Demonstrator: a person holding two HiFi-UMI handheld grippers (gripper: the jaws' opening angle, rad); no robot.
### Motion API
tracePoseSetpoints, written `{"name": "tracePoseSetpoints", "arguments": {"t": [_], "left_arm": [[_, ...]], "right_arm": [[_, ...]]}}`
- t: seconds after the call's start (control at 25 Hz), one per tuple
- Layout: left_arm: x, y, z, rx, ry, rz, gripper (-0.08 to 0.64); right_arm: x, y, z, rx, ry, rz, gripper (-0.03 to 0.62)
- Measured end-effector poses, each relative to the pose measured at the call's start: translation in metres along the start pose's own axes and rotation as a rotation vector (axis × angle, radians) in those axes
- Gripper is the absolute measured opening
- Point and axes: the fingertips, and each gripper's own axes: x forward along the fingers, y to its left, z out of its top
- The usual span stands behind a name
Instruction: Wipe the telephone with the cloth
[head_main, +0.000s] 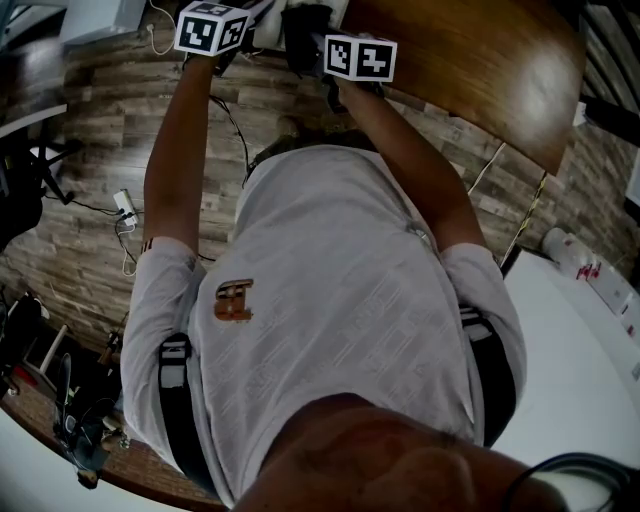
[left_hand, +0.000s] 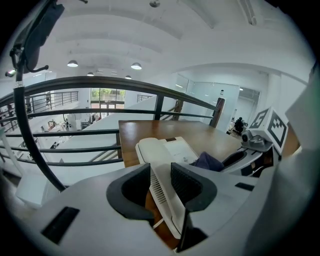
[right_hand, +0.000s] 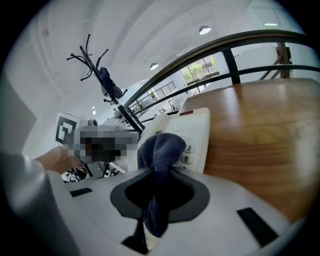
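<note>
A white telephone (left_hand: 165, 149) lies on the brown wooden table (left_hand: 200, 131). My left gripper (left_hand: 161, 181) is shut on the phone's near ribbed edge, which runs between the two dark jaws. My right gripper (right_hand: 157, 187) is shut on a dark blue cloth (right_hand: 161, 152), and the bunched cloth rests against the telephone (right_hand: 192, 131) by its number keys. From the left gripper view the cloth (left_hand: 208, 161) shows beside the phone under the right gripper (left_hand: 252, 147). In the head view only the marker cubes (head_main: 212, 28) (head_main: 360, 57) show at the top; the phone is hidden.
A dark metal railing (left_hand: 100, 112) runs past the table's far edge, with an open drop behind it. A coat stand (right_hand: 102, 75) rises behind the left gripper. In the head view a white table (head_main: 570, 340) with a bottle (head_main: 572, 252) stands to the right, and cables (head_main: 125, 210) lie on the plank floor.
</note>
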Motion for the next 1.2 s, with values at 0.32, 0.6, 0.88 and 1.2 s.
{"name": "tracePoseSetpoints", "arguments": {"t": [0.32, 0.6, 0.88, 1.2], "left_arm": [[-0.004, -0.003, -0.002, 0.008, -0.001, 0.013, 0.141], [-0.005, -0.006, -0.001, 0.029, 0.013, 0.040, 0.141], [-0.013, -0.017, 0.010, 0.033, -0.034, 0.041, 0.141], [-0.038, -0.055, 0.053, 0.038, -0.218, 0.028, 0.130]], "right_arm": [[-0.031, -0.030, -0.006, -0.031, 0.002, -0.046, 0.072], [-0.055, -0.029, 0.010, -0.122, -0.024, -0.022, 0.072], [-0.073, -0.012, 0.047, -0.229, -0.100, 0.055, 0.072], [-0.097, 0.009, 0.093, -0.340, -0.231, 0.150, 0.072]]}}
